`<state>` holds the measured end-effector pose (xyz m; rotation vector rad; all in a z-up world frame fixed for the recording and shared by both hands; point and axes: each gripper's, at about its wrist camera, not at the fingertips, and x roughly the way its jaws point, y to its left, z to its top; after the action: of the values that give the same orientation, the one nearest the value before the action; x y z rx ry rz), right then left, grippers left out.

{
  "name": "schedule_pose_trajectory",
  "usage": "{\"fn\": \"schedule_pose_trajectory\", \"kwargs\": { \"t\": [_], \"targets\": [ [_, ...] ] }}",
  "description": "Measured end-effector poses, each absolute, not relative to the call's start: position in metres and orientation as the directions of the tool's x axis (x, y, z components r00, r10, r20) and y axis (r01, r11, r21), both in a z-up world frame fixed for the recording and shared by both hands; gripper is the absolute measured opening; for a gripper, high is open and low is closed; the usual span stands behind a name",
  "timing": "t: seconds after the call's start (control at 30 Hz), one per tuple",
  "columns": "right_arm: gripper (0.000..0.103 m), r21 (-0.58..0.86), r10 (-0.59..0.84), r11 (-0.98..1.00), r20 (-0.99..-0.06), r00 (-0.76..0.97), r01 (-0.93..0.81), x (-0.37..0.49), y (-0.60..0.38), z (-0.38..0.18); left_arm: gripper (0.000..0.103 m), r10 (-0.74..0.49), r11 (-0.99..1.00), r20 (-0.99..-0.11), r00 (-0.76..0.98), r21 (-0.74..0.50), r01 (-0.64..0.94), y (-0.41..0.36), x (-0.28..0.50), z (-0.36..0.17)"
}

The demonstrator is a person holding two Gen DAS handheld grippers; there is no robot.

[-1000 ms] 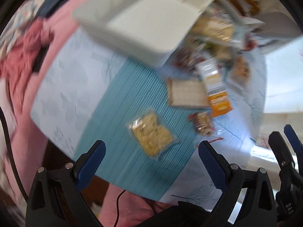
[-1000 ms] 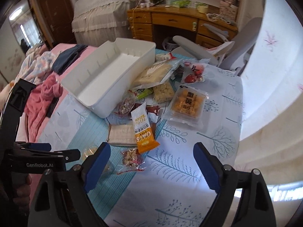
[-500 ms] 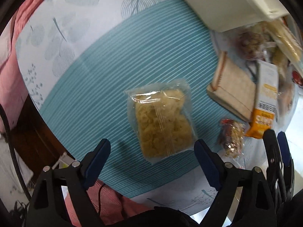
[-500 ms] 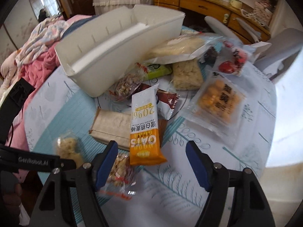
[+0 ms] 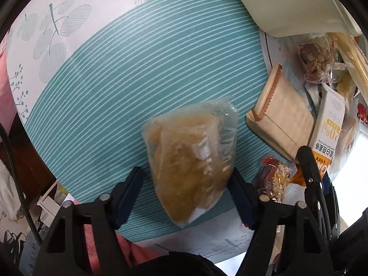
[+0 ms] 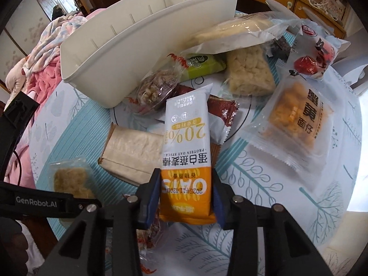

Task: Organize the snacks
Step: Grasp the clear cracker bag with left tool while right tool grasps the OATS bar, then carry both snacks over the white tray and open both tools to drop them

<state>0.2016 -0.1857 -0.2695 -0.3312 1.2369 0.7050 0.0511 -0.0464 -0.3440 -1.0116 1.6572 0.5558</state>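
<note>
A clear packet of yellow crispy cake (image 5: 191, 161) lies on the teal striped tablecloth (image 5: 138, 69). My left gripper (image 5: 184, 184) straddles it from above with its jaws closing. The right pad touches the wrapper, while a slim gap remains at the left pad. The same packet (image 6: 69, 179) shows at the lower left of the right wrist view. My right gripper (image 6: 185, 188) has its blue pads pressed against the orange end of a white-and-orange oat bar (image 6: 186, 142), and its jaws are still closing. An empty white bin (image 6: 142, 46) stands behind the snack pile.
Around the oat bar lie a brown paper packet (image 6: 133, 151), a nut packet (image 6: 156, 89), a green bar (image 6: 202, 64), a rice cake (image 6: 248, 73), an orange snack bag (image 6: 296, 115) and a red-printed bag (image 6: 315, 55). A pink blanket (image 6: 41, 69) lies left of the table.
Both grippers have dropped towards the table and their jaws have narrowed. The left now flanks the crispy cake packet, and the right has closed onto the oat bar's near end.
</note>
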Motion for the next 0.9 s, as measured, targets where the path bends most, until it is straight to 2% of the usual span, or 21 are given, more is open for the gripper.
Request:
{"fn": "schedule_pose_trajectory", "kwargs": {
  "t": [0.07, 0.43, 0.7, 0.9],
  "targets": [
    [0.04, 0.151, 0.316, 0.748, -0.937, 0.147, -0.647, 0.202, -0.186, -0.27, 0.053, -0.361, 0.525, -0.931, -0.053, -0.156, -0.837, -0.049, 0.065, -0.337],
    [0.04, 0.198, 0.32, 0.8, -0.939, 0.123, -0.567, 0.213, -0.204, -0.265, 0.05, -0.387, 0.527, -0.918, -0.088, -0.141, -0.838, -0.031, 0.07, -0.331],
    [0.039, 0.256, 0.357, 0.842, -0.924, 0.135, -0.476, 0.211, -0.221, -0.247, 0.038, -0.352, 0.609, -0.929, -0.114, -0.135, -0.782, -0.028, 0.081, -0.308],
    [0.039, 0.315, 0.4, 0.858, -0.906, 0.143, -0.405, 0.209, -0.238, -0.23, 0.034, -0.329, 0.655, -0.94, -0.094, -0.156, -0.739, -0.021, 0.079, -0.281]
  ]
}}
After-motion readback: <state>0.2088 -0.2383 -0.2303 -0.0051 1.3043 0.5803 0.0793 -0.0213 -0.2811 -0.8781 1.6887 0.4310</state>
